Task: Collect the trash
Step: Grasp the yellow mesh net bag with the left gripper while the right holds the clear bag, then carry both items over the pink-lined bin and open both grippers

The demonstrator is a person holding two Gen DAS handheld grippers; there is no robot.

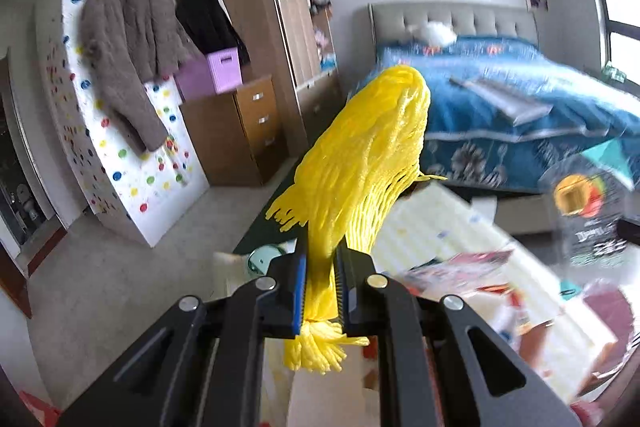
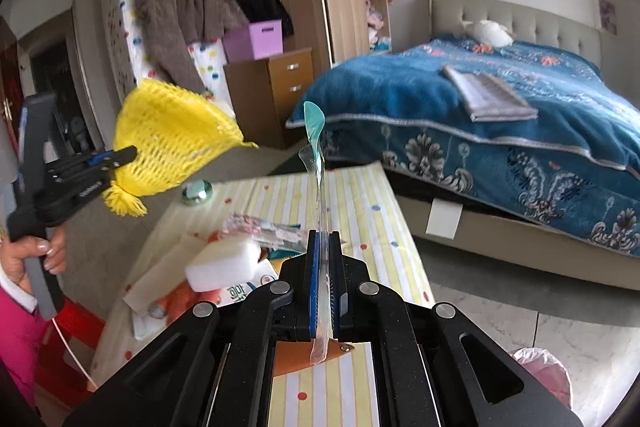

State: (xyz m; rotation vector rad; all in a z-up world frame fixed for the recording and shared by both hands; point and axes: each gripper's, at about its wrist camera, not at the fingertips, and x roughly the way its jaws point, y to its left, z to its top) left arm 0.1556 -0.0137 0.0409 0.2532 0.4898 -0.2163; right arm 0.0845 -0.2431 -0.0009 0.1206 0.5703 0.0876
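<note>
My left gripper (image 1: 322, 255) is shut on a yellow foam net sleeve (image 1: 368, 155), which stands up between its blue pads with a frayed end hanging below. From the right wrist view the same net (image 2: 172, 143) is held in the air left of the table by the left gripper (image 2: 128, 153), with a person's hand (image 2: 28, 251) on its handle. My right gripper (image 2: 325, 239) is shut on a thin clear plastic wrapper (image 2: 316, 147) with a teal tip, seen edge-on above the table. In the left wrist view that wrapper (image 1: 592, 211) shows blurred at the right.
The table with a striped yellow cloth (image 2: 360, 195) carries a white foam block (image 2: 224, 263), printed wrappers (image 2: 264, 227) and a small round green thing (image 2: 196, 191). A pink-lined bin (image 2: 544, 375) stands at the lower right, and a bed with a blue cover (image 2: 520, 107) beyond.
</note>
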